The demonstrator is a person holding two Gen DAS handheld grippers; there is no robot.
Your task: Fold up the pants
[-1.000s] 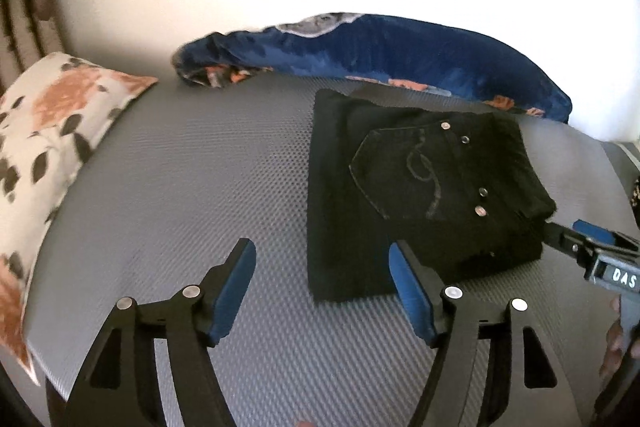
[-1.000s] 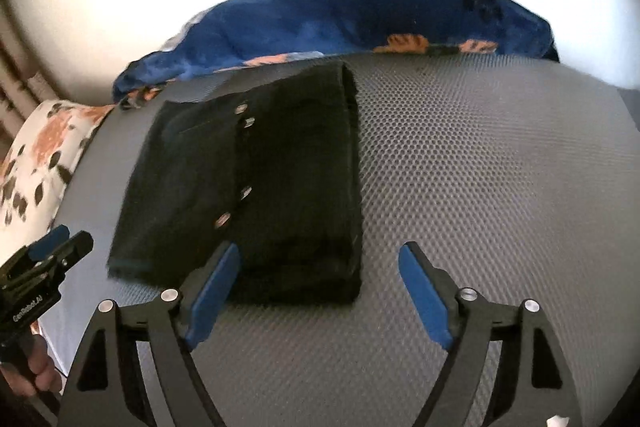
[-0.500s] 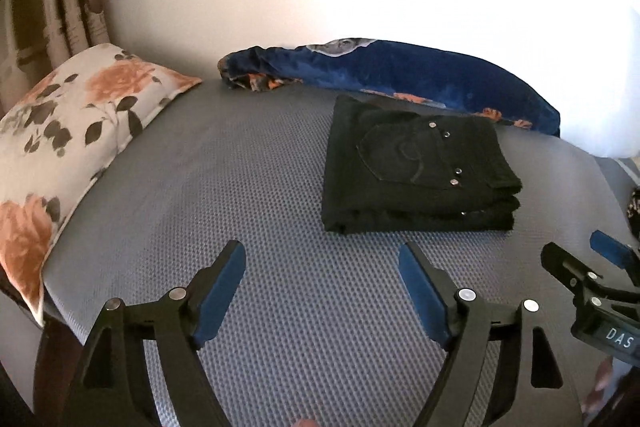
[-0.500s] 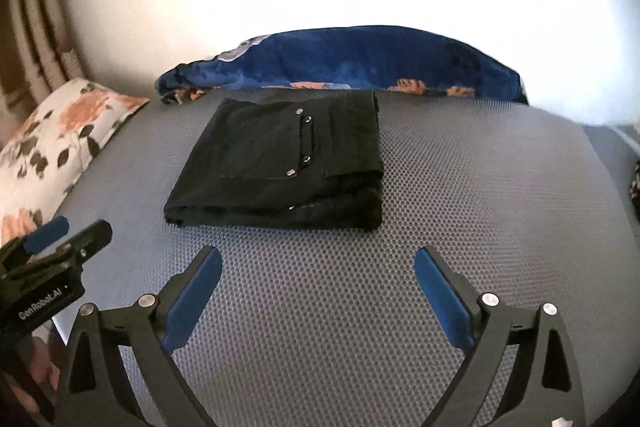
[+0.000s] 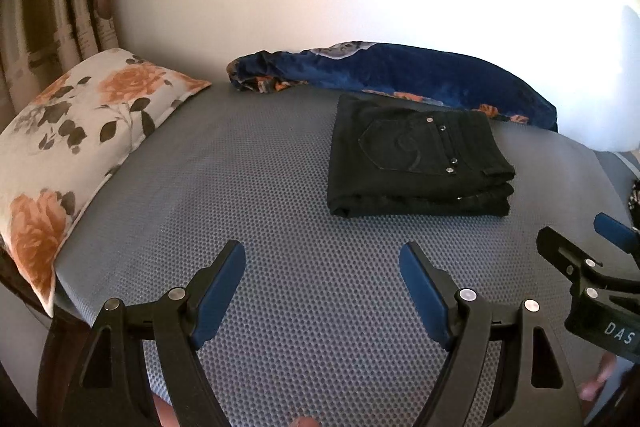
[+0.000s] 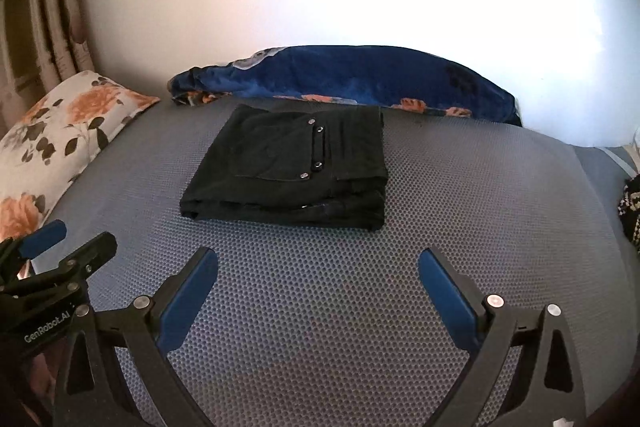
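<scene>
Folded black pants (image 5: 416,163) lie at twelve o'clock, apparently squared; left gripper (image 5: 322,269) and right gripper (image 6: 318,273) hover spread, empty.

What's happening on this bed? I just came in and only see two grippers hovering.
A person holding two grippers is folding pants. The black pants lie in a compact folded stack on the grey mattress, back pocket up, in front of a blue blanket. The left gripper and right gripper are both open, empty and apart from the pants. A floral pillow lies to the left. The folding looks finished.
</scene>
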